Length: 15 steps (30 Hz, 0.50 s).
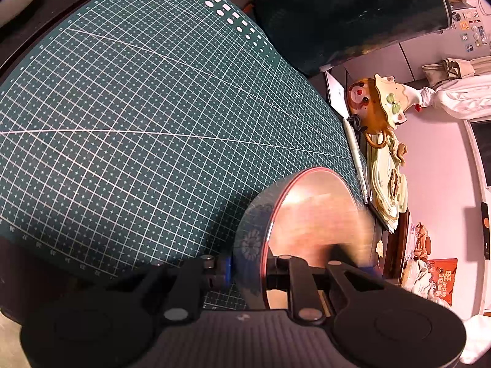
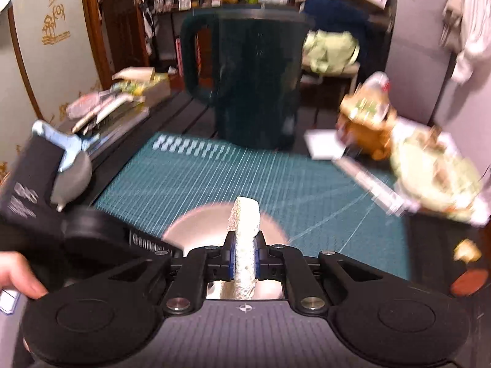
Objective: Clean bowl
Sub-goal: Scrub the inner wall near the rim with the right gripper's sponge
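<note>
Bowl and sponge held over the green mat.

On the left, left gripper (image 1: 247, 268) pinched tight on the rim of the shiny bowl (image 1: 316, 214), tipped on its side above the green mat (image 1: 138, 107). On the right, right gripper (image 2: 244, 259) squeezed on the pale sponge (image 2: 244, 227), sticking up just over the bowl's inside, big dark mug (image 2: 254, 76) behind.
</note>
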Available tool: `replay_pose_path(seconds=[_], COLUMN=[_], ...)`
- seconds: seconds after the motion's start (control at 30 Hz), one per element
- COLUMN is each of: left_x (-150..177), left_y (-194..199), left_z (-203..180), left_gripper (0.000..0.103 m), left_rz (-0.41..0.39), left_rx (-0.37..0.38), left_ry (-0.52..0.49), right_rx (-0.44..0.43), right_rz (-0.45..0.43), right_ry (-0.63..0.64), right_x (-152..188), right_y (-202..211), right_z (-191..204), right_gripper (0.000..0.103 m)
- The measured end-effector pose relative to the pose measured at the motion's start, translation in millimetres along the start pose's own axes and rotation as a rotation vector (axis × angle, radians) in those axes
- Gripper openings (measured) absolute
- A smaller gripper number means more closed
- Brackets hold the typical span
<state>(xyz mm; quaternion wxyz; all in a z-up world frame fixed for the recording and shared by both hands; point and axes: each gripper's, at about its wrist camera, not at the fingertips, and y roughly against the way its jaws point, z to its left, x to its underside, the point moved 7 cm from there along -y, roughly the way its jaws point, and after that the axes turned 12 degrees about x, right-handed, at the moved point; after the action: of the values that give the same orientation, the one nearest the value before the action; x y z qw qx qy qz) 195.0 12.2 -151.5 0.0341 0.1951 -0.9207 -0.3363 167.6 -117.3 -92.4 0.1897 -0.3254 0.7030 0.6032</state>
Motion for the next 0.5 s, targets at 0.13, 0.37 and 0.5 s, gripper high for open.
replay_pose_path(seconds=[0.13, 0.37, 0.5], left_x=[1, 1, 1], left_y=[2, 2, 1], left_z=[0, 0, 0], left_gripper=[0.018, 0.018, 0.018], left_rz=[0.004, 0.004, 0.004], left_rx=[-0.002, -0.003, -0.002], left_ry=[-0.012, -0.011, -0.010], right_rx=[0.021, 0.064, -0.050], right_rz=[0.027, -0.072, -0.056], right_ry=[0.044, 0.027, -0.095], right_x=[9, -13, -19], right_y=[-12, 21, 28], right_z=[8, -13, -22], right_gripper=[0.010, 0.010, 0.010])
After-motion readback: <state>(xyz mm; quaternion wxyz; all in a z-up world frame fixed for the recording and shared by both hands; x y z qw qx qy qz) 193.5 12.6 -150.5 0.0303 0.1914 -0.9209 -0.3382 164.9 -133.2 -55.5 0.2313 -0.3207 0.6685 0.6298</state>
